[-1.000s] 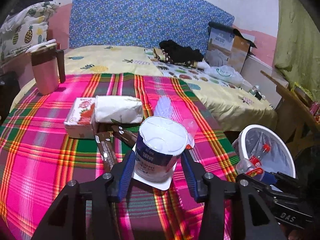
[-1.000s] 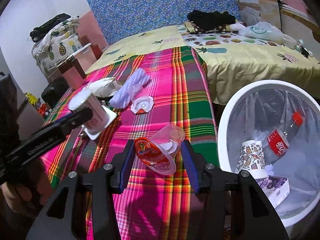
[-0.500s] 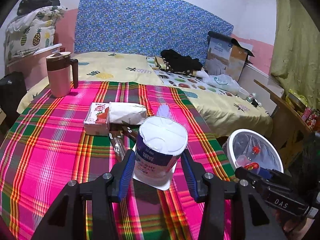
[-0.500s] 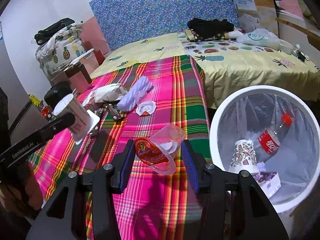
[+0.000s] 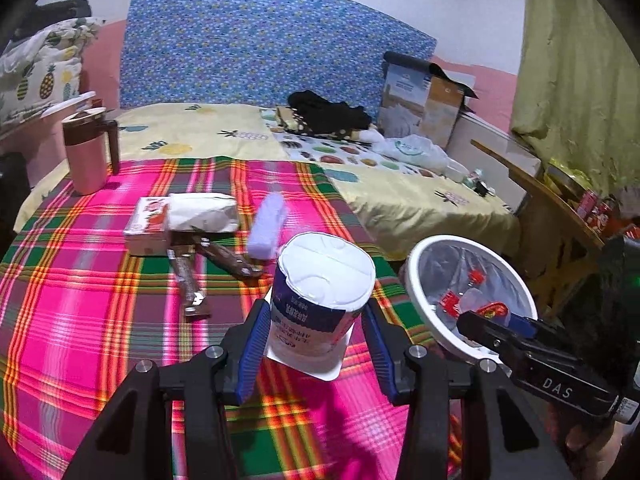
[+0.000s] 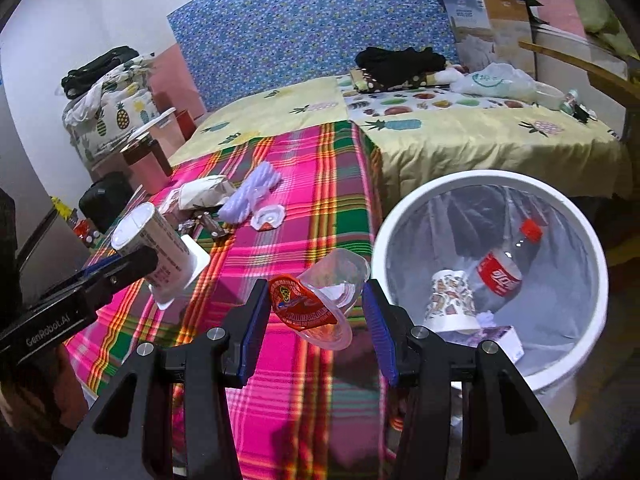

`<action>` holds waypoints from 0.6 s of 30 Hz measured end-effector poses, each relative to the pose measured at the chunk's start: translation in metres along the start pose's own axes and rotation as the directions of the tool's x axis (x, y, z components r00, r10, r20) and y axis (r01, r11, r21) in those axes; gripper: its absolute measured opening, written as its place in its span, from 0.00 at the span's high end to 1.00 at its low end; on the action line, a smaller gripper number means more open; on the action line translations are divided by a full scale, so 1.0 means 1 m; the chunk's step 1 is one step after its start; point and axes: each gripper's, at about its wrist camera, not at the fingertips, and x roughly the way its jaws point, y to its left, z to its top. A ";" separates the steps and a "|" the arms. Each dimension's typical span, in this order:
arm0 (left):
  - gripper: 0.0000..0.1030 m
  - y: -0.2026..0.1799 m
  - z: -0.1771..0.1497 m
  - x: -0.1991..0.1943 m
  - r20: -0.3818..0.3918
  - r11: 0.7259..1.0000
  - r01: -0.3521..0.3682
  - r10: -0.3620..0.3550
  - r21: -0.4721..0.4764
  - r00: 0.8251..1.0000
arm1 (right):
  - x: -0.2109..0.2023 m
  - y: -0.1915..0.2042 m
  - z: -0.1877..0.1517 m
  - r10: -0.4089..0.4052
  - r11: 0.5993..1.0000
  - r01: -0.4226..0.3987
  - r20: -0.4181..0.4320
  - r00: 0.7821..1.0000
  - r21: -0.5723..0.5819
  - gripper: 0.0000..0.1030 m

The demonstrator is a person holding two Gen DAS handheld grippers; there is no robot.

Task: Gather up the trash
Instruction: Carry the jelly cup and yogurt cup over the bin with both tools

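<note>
Carrying trash in both hands, the person is midway through. The left gripper (image 5: 316, 334) clamps an upturned yogurt cup (image 5: 320, 300); the right gripper (image 6: 314, 312) pinches a clear jelly cup (image 6: 324, 300), with the white bin (image 6: 576, 216) just to its right, already holding a cola bottle (image 6: 500, 268) and paper cup (image 6: 450, 300). Beyond the left gripper, wrappers (image 5: 188, 276) and a tissue box (image 5: 146, 228) remain on the plaid cloth (image 5: 80, 300).
</note>
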 end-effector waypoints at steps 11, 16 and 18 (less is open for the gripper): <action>0.54 -0.037 -0.001 0.021 -0.039 0.996 0.068 -0.066 0.052 0.997 | -0.010 -0.027 -0.004 -0.057 0.998 0.057 0.012 0.998 0.038 0.53; 0.54 -0.057 0.001 0.033 -0.059 0.991 0.100 -0.095 0.084 0.994 | -0.014 -0.043 -0.007 -0.086 0.994 0.086 0.011 0.996 0.066 0.53; 0.54 -0.065 0.001 0.037 -0.067 0.989 0.112 -0.106 0.097 0.992 | -0.015 -0.049 -0.008 -0.097 0.992 0.095 0.011 0.995 0.077 0.53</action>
